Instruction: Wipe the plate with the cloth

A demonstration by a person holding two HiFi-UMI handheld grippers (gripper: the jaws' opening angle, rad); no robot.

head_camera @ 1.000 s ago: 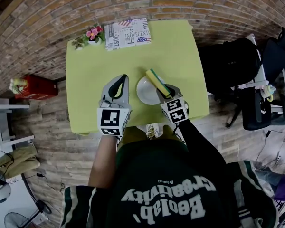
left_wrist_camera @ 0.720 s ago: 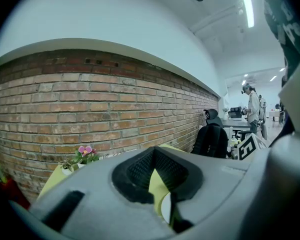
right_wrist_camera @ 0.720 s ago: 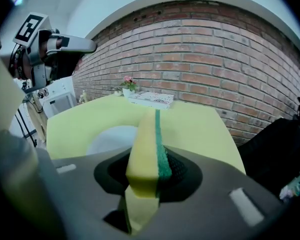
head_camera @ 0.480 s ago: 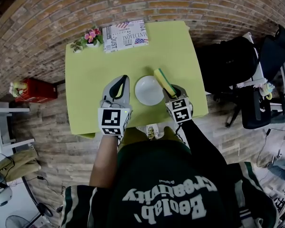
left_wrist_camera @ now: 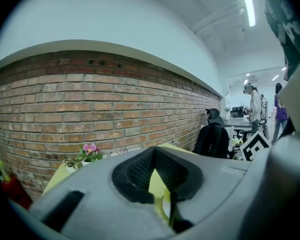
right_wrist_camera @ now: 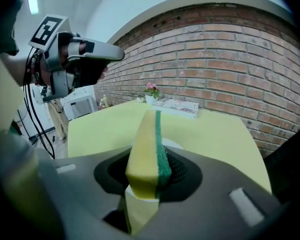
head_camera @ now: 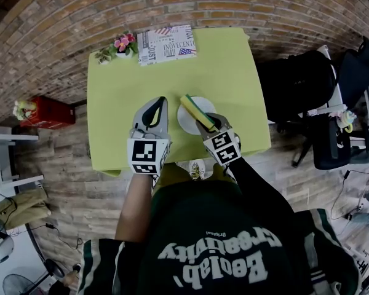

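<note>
A white plate (head_camera: pixel 200 120) sits on the yellow-green table (head_camera: pixel 117 103), near its front edge. My right gripper (head_camera: pixel 204 123) is shut on a yellow sponge with a green scouring side (head_camera: pixel 195 110), held edge-up over the plate's left part. In the right gripper view the sponge (right_wrist_camera: pixel 146 149) stands between the jaws of the right gripper (right_wrist_camera: pixel 145 181), with a sliver of the plate (right_wrist_camera: pixel 176 144) behind it. My left gripper (head_camera: pixel 158 103) hovers just left of the plate, shut and holding nothing. In its own view the left gripper (left_wrist_camera: pixel 162 186) shows only table through a thin slit.
A printed booklet (head_camera: pixel 167 43) and a small pot of pink flowers (head_camera: pixel 120 44) lie at the table's far edge. Black chairs and a bag (head_camera: pixel 301 85) stand to the right. A red box (head_camera: pixel 42 113) sits on the floor at left.
My right gripper has swung the sponge from beyond the plate's right rim back leftward over the plate. The left gripper has stayed put.
</note>
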